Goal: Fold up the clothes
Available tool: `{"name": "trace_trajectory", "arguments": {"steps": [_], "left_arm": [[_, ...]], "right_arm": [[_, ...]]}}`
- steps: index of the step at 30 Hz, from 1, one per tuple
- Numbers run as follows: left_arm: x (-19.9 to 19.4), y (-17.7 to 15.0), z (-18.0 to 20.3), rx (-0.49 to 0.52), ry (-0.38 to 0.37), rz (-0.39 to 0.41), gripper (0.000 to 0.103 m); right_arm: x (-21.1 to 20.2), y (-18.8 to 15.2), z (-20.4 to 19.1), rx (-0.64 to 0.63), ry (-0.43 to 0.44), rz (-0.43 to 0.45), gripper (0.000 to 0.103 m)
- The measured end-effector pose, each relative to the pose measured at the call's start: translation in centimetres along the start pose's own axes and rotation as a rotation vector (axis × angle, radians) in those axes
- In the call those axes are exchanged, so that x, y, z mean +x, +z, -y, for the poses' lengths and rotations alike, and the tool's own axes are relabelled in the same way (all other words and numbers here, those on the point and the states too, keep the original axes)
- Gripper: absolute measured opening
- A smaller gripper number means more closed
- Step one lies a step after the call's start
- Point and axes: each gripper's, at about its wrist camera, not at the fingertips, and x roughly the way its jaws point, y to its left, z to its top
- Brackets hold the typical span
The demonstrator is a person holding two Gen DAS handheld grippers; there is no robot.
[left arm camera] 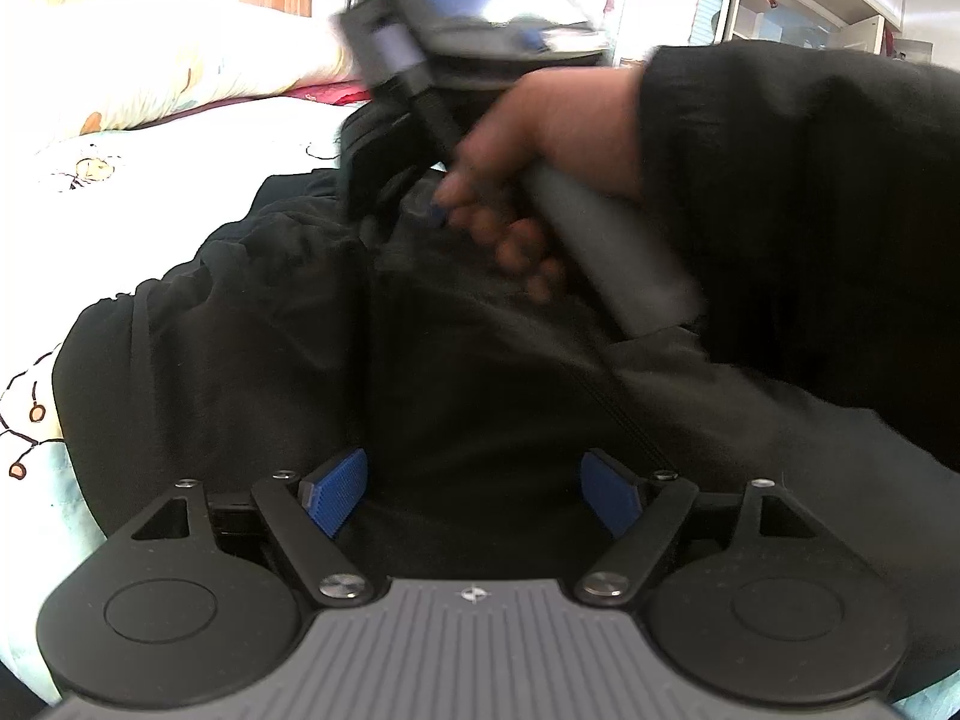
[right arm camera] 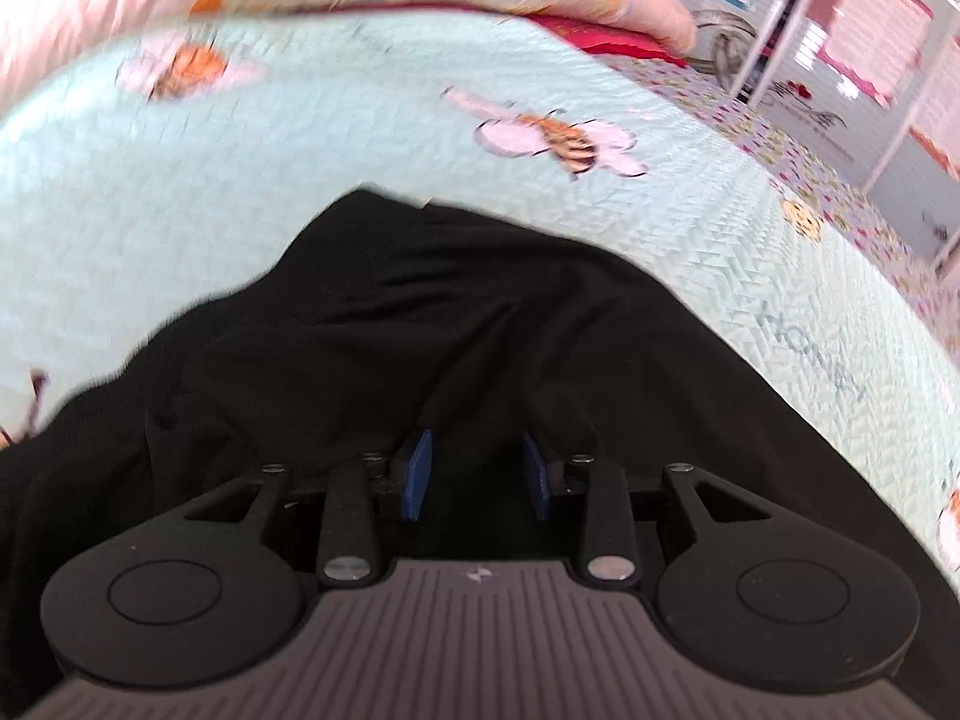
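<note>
A black garment point(left arm camera: 252, 348) lies bunched on the bed; it also shows in the right wrist view point(right arm camera: 456, 312). My left gripper point(left arm camera: 474, 489) is open, its blue pads point(left arm camera: 336, 489) spread wide just above the black fabric near a zipper line. My right gripper point(right arm camera: 477, 471) is partly open, its blue pads point(right arm camera: 417, 474) close over the garment with fabric between them; no grip shows. In the left wrist view the right gripper body point(left arm camera: 420, 60) appears blurred, held by a hand point(left arm camera: 528, 180) above the garment's far part.
The bed has a pale mint quilt point(right arm camera: 240, 210) printed with bees. A cream pillow point(left arm camera: 150, 72) and a red cloth point(right arm camera: 600, 36) lie at the head. White shelving and cabinets point(right arm camera: 870, 90) stand beyond the bed's right edge. A black sleeve point(left arm camera: 810, 210) fills the right.
</note>
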Motion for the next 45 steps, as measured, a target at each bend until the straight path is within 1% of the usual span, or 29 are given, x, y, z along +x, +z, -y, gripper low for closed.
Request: {"name": "trace_trajectory", "arguments": {"steps": [3, 6, 8, 10, 11, 12, 13, 16, 17, 18, 19, 20, 23, 25, 26, 28, 29, 30, 31, 32, 33, 34, 35, 36, 37, 39, 41, 42, 45], "left_arm": [[-0.2, 0.0, 0.2, 0.004, -0.001, -0.001, 0.082], [-0.2, 0.1, -0.1, 0.01, 0.002, -0.001, 0.083], [0.1, 0.4, -1.2, 0.016, 0.004, -0.001, 0.083], [0.4, 0.4, -1.6, 0.021, 0.008, 0.001, 0.084], [0.3, 0.2, -1.3, 0.025, 0.012, 0.002, 0.084], [0.1, 0.1, -0.9, 0.032, 0.017, 0.005, 0.085], [-0.2, 0.0, -0.5, 0.039, 0.022, 0.007, 0.085], [0.5, 0.1, 0.0, 0.066, 0.04, 0.014, 0.088], [0.5, 0.1, 0.1, 0.069, 0.044, 0.015, 0.089], [0.6, 0.2, 0.0, 0.068, 0.045, 0.014, 0.09], [0.8, 0.3, 0.0, 0.066, 0.047, 0.014, 0.091], [1.0, 0.3, 0.0, 0.063, 0.05, 0.014, 0.092], [1.4, 0.3, -0.1, 0.058, 0.057, 0.016, 0.093], [1.4, 0.3, -0.2, 0.061, 0.059, 0.018, 0.093], [1.3, 0.2, -0.1, 0.065, 0.062, 0.02, 0.093], [1.3, 0.1, 0.0, 0.073, 0.067, 0.023, 0.093], [1.2, 0.0, 0.0, 0.075, 0.067, 0.025, 0.093], [1.1, 0.0, 0.0, 0.077, 0.067, 0.026, 0.093], [1.0, 0.0, -0.1, 0.075, 0.065, 0.027, 0.093], [0.9, 0.0, -0.2, 0.07, 0.063, 0.029, 0.092], [0.7, 0.2, -0.4, 0.059, 0.062, 0.036, 0.09], [0.5, 0.3, -0.6, 0.047, 0.061, 0.043, 0.089], [0.1, 0.5, -0.9, 0.029, 0.061, 0.065, 0.086], [-0.6, 0.8, -1.3, 0.01, 0.07, 0.103, 0.084], [-1.4, 1.0, -1.7, -0.006, 0.089, 0.145, 0.084], [-3.2, 1.3, -2.7, -0.04, 0.155, 0.225, 0.084], [-4.7, 1.5, -4.1, -0.103, 0.264, 0.264, 0.084], [-5.1, 1.6, -5.0, -0.146, 0.307, 0.266, 0.084], [-4.9, 2.0, -7.8, -0.279, 0.355, 0.193, 0.084]], "right_arm": [[-1.9, -1.0, 3.3, 0.096, -0.029, 0.047, 0.037], [-3.5, -4.1, 9.0, 0.234, -0.105, 0.062, 0.038], [-3.8, -6.9, 13.4, 0.325, -0.17, 0.038, 0.038], [-2.8, -9.7, 17.7, 0.386, -0.25, -0.031, 0.038], [-2.1, -10.8, 19.7, 0.405, -0.269, -0.047, 0.039], [-1.7, -11.6, 21.9, 0.437, -0.243, -0.013, 0.051], [-1.1, -12.1, 23.9, 0.465, -0.241, 0.011, 0.051], [0.9, -11.0, 29.1, 0.531, -0.413, 0.008, 0.054], [1.0, -10.7, 30.6, 0.59, -0.434, -0.001, 0.053], [1.1, -10.5, 32.0, 0.649, -0.455, -0.009, 0.041], [0.9, -10.3, 33.0, 0.697, -0.457, -0.006, 0.03], [-0.2, -10.4, 32.4, 0.703, -0.406, 0.026, 0.03], [-3.5, -11.8, 27.6, 0.612, -0.205, 0.089, 0.028], [-4.1, -13.5, 24.1, 0.558, -0.097, 0.053, 0.028], [-3.6, -13.8, 22.8, 0.519, -0.088, 0.031, 0.028], [-2.3, -13.7, 21.8, 0.415, -0.154, 0.055, 0.032], [-1.6, -13.4, 21.8, 0.384, -0.193, 0.064, 0.032], [-0.9, -12.8, 23.1, 0.409, -0.255, 0.06, 0.032], [-0.7, -11.9, 24.0, 0.436, -0.337, 0.045, 0.028], [-1.2, -11.0, 24.3, 0.451, -0.391, 0.042, 0.025], [-2.6, -10.3, 23.8, 0.461, -0.368, 0.09, 0.025], [-4.6, -10.1, 22.8, 0.475, -0.29, 0.152, 0.025], [-6.5, -10.4, 21.4, 0.493, -0.203, 0.192, 0.025], [-8.1, -11.1, 19.5, 0.502, -0.131, 0.205, 0.031], [-9.4, -12.0, 17.5, 0.498, -0.081, 0.199, 0.034], [-12.0, -14.5, 13.9, 0.497, -0.015, 0.193, 0.035], [-13.9, -17.6, 11.3, 0.545, 0.032, 0.169, 0.036], [-14.8, -19.1, 10.1, 0.573, 0.052, 0.155, 0.036], [-16.7, -22.8, 8.4, 0.657, 0.076, 0.115, 0.036]]}}
